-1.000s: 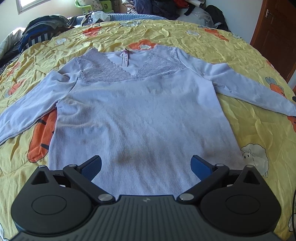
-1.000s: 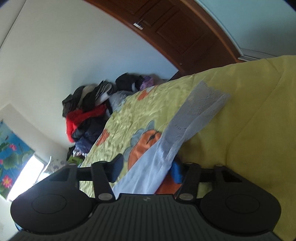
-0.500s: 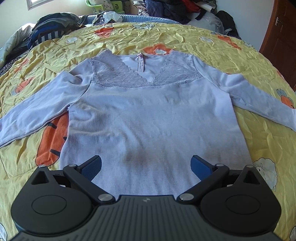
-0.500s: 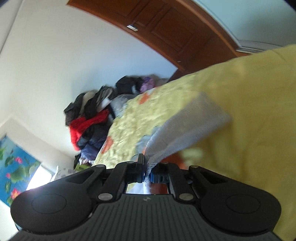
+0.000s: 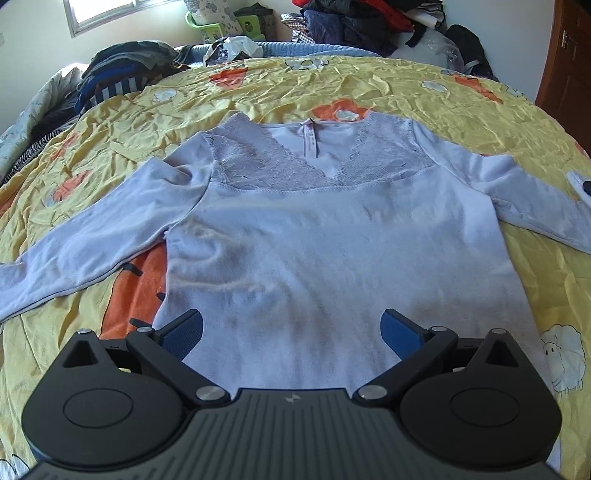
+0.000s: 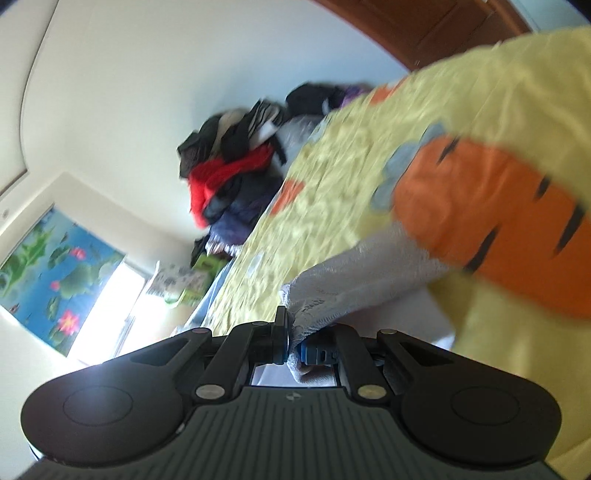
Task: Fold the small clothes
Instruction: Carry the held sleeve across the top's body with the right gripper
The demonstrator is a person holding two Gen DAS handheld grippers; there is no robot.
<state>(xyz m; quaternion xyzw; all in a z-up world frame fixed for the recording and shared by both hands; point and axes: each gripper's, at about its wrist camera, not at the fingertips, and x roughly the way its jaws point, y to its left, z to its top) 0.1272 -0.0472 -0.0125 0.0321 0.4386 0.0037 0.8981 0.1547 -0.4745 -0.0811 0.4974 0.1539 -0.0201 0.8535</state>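
A pale lilac long-sleeved top (image 5: 314, 240) with a lace yoke lies face up on the yellow bedspread (image 5: 332, 85), neck far, hem near me. My left gripper (image 5: 291, 328) is open and empty, hovering over the hem. The left sleeve (image 5: 85, 236) lies spread out. The right sleeve (image 5: 532, 206) is bent back, its lace cuff lifted at the right edge. My right gripper (image 6: 293, 347) is shut on that lace cuff (image 6: 332, 295), tilted sideways just above the bedspread (image 6: 498, 92).
Piles of dark clothes (image 5: 122, 70) lie at the far left of the bed and more clothes (image 5: 354, 22) at the far end. A wooden door (image 5: 569, 62) stands at the right. A green basket (image 5: 210, 31) sits by the window.
My right gripper closed on the right sleeve's lace cuff and lifted it inward, bending the sleeve. My left gripper drew back and rose a little, staying open.
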